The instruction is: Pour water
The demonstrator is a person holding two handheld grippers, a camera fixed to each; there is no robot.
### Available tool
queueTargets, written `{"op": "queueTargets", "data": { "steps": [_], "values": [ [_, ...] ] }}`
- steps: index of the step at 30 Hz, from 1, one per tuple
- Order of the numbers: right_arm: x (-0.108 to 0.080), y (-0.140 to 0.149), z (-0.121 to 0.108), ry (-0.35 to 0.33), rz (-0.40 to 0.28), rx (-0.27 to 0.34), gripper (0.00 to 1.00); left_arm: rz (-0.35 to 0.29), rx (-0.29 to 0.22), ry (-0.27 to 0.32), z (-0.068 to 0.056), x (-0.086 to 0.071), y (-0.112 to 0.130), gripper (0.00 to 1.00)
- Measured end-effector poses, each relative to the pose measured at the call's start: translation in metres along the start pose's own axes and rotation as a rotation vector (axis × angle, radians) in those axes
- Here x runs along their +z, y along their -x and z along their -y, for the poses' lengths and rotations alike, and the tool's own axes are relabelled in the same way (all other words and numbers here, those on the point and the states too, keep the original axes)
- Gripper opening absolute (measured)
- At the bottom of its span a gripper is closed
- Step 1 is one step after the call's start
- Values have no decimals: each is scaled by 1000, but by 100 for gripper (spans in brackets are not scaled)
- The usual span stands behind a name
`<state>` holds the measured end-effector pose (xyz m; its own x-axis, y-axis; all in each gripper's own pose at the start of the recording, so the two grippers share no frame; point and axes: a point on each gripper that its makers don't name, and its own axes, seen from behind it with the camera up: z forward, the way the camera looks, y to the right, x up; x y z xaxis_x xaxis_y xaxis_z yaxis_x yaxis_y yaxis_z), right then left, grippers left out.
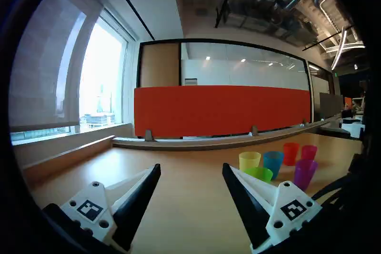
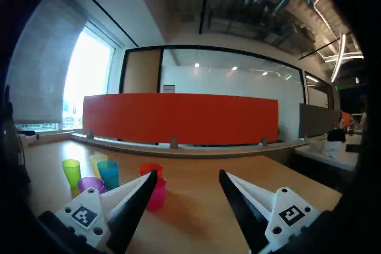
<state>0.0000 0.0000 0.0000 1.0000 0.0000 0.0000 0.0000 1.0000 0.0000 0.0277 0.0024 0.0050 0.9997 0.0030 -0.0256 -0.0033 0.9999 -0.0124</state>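
Observation:
Several coloured plastic cups stand grouped on a wooden table (image 1: pixel 190 206). In the left gripper view they sit right of centre: yellow cup (image 1: pixel 249 160), blue cup (image 1: pixel 273 162), green cup (image 1: pixel 258 174), red cup (image 1: pixel 290 153), pink cup (image 1: pixel 309 151), purple cup (image 1: pixel 305 173). My left gripper (image 1: pixel 190 168) is open, holds nothing, and points left of the group. The right gripper view shows the cups at lower left: green cup (image 2: pixel 71 172), yellow cup (image 2: pixel 97 161), blue cup (image 2: pixel 108 174), purple cup (image 2: pixel 90 185), red cup (image 2: pixel 150 168), pink cup (image 2: pixel 157 196). My right gripper (image 2: pixel 187 174) is open, its left finger overlapping the pink cup.
A red partition panel (image 1: pixel 219 110) stands along the table's far edge, with a glass wall behind it. A bright window (image 1: pixel 97 82) is on the left. Another desk with white items (image 2: pixel 328 151) lies to the right. Bare tabletop (image 2: pixel 200 211) stretches ahead of both grippers.

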Motion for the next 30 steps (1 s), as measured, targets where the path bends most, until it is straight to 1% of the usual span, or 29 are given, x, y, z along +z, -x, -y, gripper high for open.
{"op": "queueTargets", "data": {
  "steps": [3, 6, 10, 15, 21, 27, 30],
  "values": [
    [0, -1, 0, -3, 3, -10, 100, 10, -13, 25, -6, 1, -10, 96],
    [-2, -4, 2, -14, 15, -28, 100, 20, -10, 51, -11, 2, -19, 96],
    [-4, -11, 7, -43, 35, -55, 100, 44, 9, 83, -18, 3, -25, 96],
    [-4, -17, 14, -82, 72, -89, 100, 91, 46, 125, -27, 5, -24, 96],
    [-7, -18, 29, -155, 131, -128, 100, 137, 64, 175, -38, 7, -23, 96],
    [-9, -22, 39, -215, 154, -158, 100, 180, 95, 225, -45, 8, -20, 96],
    [-13, -21, 49, -268, 174, -179, 100, 217, 114, 266, -52, 7, -14, 96]
  ]
}}
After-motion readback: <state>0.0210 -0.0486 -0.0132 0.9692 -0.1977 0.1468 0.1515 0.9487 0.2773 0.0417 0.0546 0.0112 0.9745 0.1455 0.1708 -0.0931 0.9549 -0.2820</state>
